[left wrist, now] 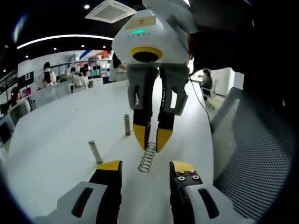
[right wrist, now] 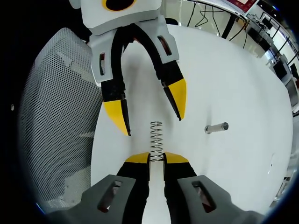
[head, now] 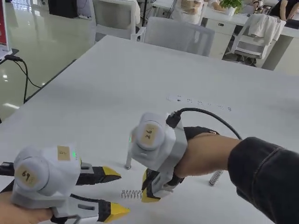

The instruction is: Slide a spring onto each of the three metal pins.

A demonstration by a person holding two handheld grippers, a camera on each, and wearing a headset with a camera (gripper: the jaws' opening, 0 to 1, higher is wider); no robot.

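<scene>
Near the front edge of the white bench [head: 140, 79], the right gripper [right wrist: 156, 157] pinches its fingers narrow on one end of a spring [right wrist: 156, 135] lying flat, its long axis running left toward the left gripper [head: 118, 192], whose fingers stand wide and hold nothing. A bare pin [head: 128, 158] stands upright just beyond the coil, nearer the right gripper, so the coil likely needs tipping upright. Counted: two springs and two pins, the second spring [head: 215, 178] apparently on its pin at right.
</scene>
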